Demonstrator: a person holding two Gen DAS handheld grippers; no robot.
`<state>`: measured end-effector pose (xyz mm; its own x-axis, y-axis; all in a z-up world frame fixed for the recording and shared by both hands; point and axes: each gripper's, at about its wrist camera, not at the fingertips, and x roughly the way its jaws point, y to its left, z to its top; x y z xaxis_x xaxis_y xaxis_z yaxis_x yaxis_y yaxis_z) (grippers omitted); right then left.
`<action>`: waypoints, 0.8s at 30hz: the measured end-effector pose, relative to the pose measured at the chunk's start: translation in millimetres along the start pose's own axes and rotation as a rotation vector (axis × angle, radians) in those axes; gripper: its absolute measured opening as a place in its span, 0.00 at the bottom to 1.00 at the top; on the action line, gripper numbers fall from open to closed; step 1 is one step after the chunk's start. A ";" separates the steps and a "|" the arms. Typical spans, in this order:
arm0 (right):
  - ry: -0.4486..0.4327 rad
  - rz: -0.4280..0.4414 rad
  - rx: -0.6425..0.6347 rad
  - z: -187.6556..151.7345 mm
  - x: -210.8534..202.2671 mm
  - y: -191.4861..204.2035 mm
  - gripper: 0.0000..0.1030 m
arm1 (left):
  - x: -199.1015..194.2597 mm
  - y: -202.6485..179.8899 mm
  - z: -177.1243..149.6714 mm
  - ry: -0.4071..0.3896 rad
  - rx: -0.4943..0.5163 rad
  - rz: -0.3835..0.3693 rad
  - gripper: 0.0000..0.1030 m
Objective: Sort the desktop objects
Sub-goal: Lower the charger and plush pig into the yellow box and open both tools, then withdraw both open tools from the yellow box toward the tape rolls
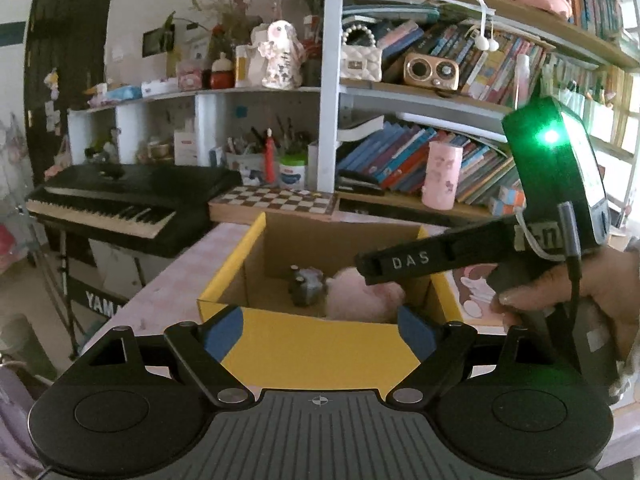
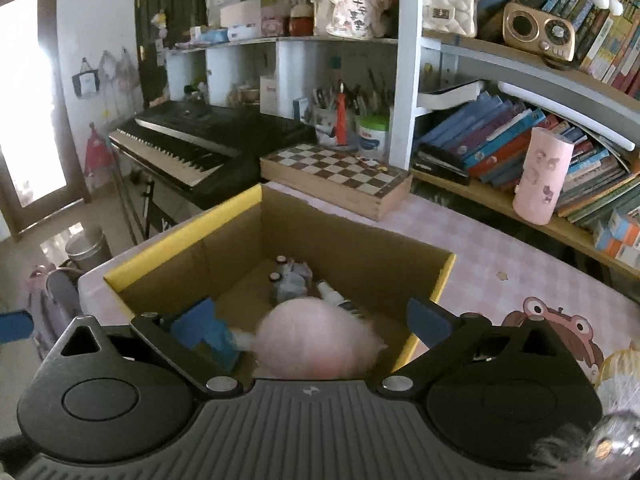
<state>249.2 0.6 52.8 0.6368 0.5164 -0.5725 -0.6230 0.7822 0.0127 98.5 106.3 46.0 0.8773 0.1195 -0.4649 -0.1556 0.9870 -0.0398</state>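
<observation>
A cardboard box with yellow flaps [image 1: 308,344] [image 2: 444,280] stands open on the pink checked desk. Inside lie a grey toy [image 1: 306,286] [image 2: 292,280], a small white bottle [image 2: 332,292] and a pink fluffy ball [image 1: 360,296] [image 2: 316,340], which is blurred in the right wrist view. My right gripper [image 2: 316,328] hangs over the box, open, its blue pads [image 2: 428,320] clear of the ball on both sides. In the left wrist view the right gripper [image 1: 366,270] reaches in from the right, held by a hand. My left gripper [image 1: 320,332] is open at the box's near wall, holding nothing.
A wooden chessboard case [image 2: 336,176] lies just behind the box. A pink cup [image 2: 540,176] stands before a shelf of books [image 2: 500,140]. An electric keyboard [image 2: 192,140] is at the left, off the desk. A cartoon mat [image 2: 556,328] covers the desk to the right.
</observation>
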 end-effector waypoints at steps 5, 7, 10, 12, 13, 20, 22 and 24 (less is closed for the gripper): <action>-0.011 -0.006 0.054 -5.4 -12.3 -0.9 1.00 | -9.7 5.7 -0.8 -0.014 -0.004 0.010 0.85; -0.022 -0.020 0.067 -9.3 -21.3 -1.9 1.00 | -13.6 6.3 -2.9 -0.015 -0.002 0.007 0.85; -0.041 -0.045 0.091 -16.4 -38.3 -4.1 1.00 | -19.3 6.2 -6.6 -0.013 -0.001 -0.001 0.85; -0.060 -0.062 0.106 -22.1 -52.6 -4.9 1.00 | -24.1 5.8 -9.4 -0.012 -0.003 -0.009 0.85; -0.071 -0.073 0.111 -25.1 -60.5 -5.3 1.00 | -26.2 5.4 -10.2 -0.013 -0.003 -0.013 0.85; -0.117 -0.142 0.154 -48.0 -106.0 -11.2 1.00 | -44.4 0.7 -18.0 -0.027 0.006 -0.049 0.85; -0.125 -0.166 0.171 -56.4 -117.1 -11.4 1.00 | -48.5 -1.0 -20.2 -0.028 0.007 -0.058 0.85; -0.130 -0.189 0.190 -66.9 -128.8 -10.4 1.00 | -52.8 -3.1 -22.9 -0.028 0.009 -0.069 0.85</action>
<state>143.3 -97.4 71.5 0.7940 0.3858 -0.4699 -0.3989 0.9138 0.0762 42.3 94.4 50.4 0.8981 0.0540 -0.4366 -0.0906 0.9939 -0.0633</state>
